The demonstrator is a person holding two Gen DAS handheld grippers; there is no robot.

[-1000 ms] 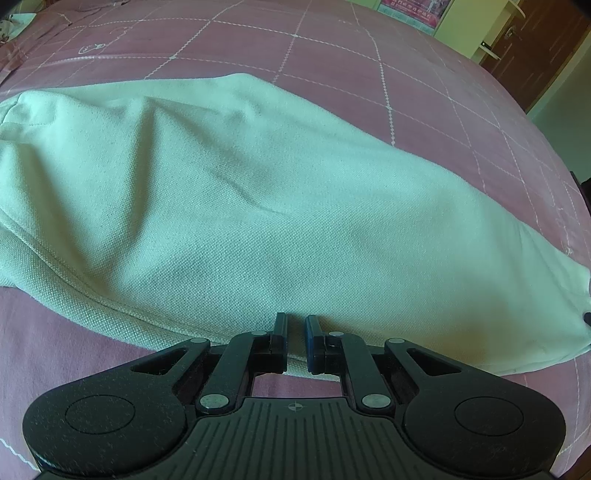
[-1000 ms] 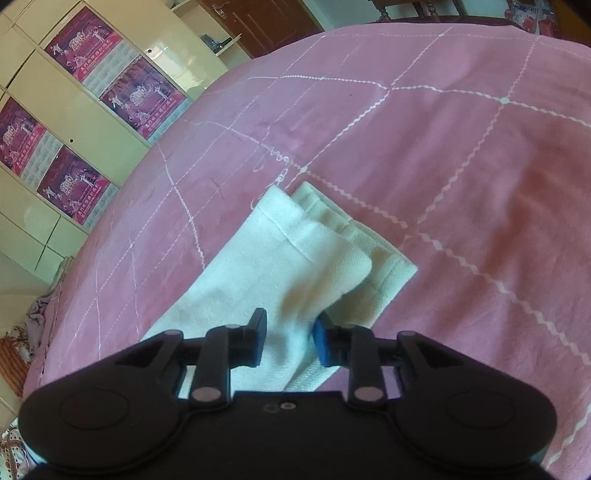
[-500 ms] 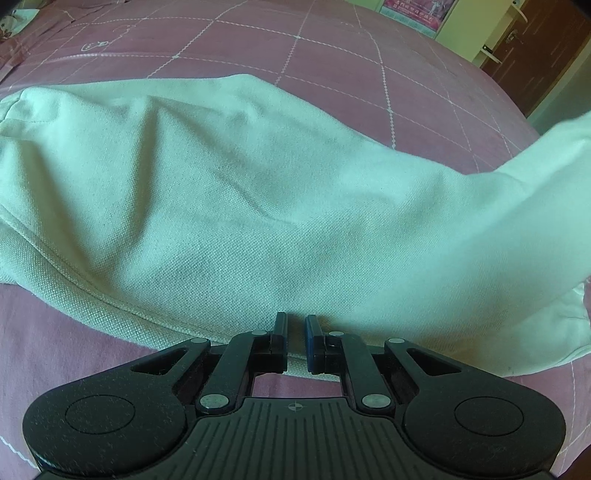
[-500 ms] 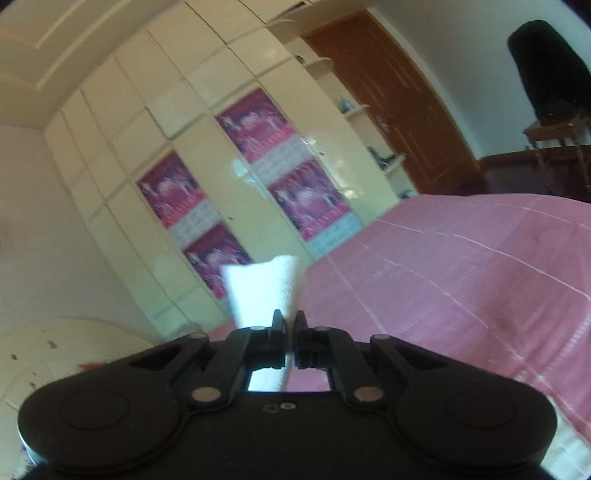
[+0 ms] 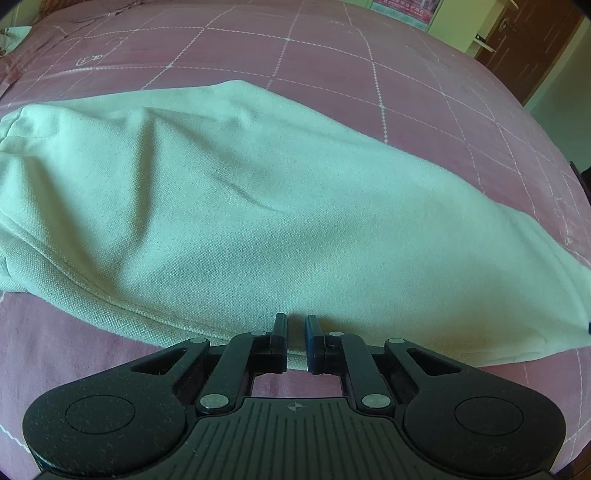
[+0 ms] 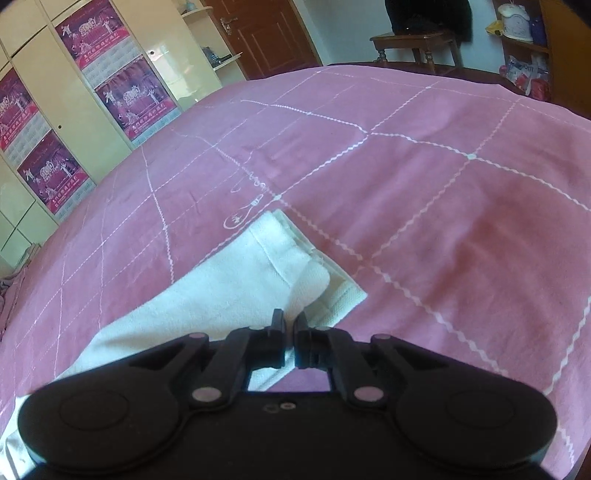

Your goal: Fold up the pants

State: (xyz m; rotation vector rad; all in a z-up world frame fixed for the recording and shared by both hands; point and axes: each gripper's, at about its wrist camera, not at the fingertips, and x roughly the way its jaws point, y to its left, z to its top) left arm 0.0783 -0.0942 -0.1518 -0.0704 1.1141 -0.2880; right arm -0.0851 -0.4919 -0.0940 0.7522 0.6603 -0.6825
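Pale green pants [image 5: 258,206] lie flat across the pink bedspread [image 5: 369,74], waist end at the left. My left gripper [image 5: 296,319] sits at their near seam edge, shut on the fabric there, with a narrow gap between its fingers. In the right wrist view the leg ends [image 6: 221,295] lie stacked, the upper cuff folded over the lower cuff [image 6: 340,295]. My right gripper [image 6: 290,317] is shut on the upper leg's near edge, low over the bed.
The bedspread [image 6: 443,184] stretches wide beyond the cuffs. A cream wardrobe with posters [image 6: 55,110] stands to the left of the bed. Past the bed's far end are a brown door [image 6: 266,33] and a wooden table [image 6: 417,40].
My right gripper closed on the upper leg end, swung it high off the bed, then brought it back down. The pants' right end rose and lies flat again. The left gripper stayed put.
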